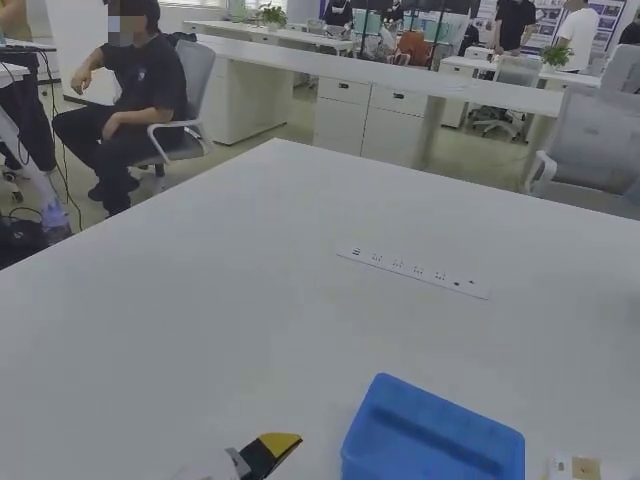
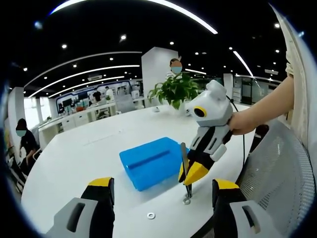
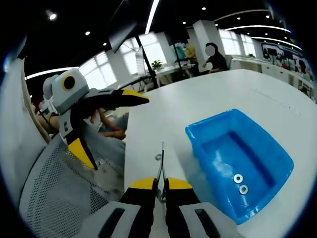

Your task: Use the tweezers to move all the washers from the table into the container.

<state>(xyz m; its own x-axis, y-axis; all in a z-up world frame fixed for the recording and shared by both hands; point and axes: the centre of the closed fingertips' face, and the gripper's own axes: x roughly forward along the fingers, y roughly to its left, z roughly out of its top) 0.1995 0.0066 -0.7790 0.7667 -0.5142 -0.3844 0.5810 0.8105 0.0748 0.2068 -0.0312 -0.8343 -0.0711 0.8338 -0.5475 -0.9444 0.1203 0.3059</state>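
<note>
My right gripper is shut on thin metal tweezers, which point down at the white table. A washer lies at their tip; I cannot tell whether it is pinched. In the left gripper view the same tweezers touch down by that washer, and a second washer lies closer to me. The blue container sits right of the tweezers with two washers inside. My left gripper is open and holds nothing; it hovers left of the tweezers. A gripper's yellow tip shows beside the container.
A white power strip lies on the table beyond the container. A person sits on an office chair past the table's far left corner. A mesh chair back stands close behind the right gripper.
</note>
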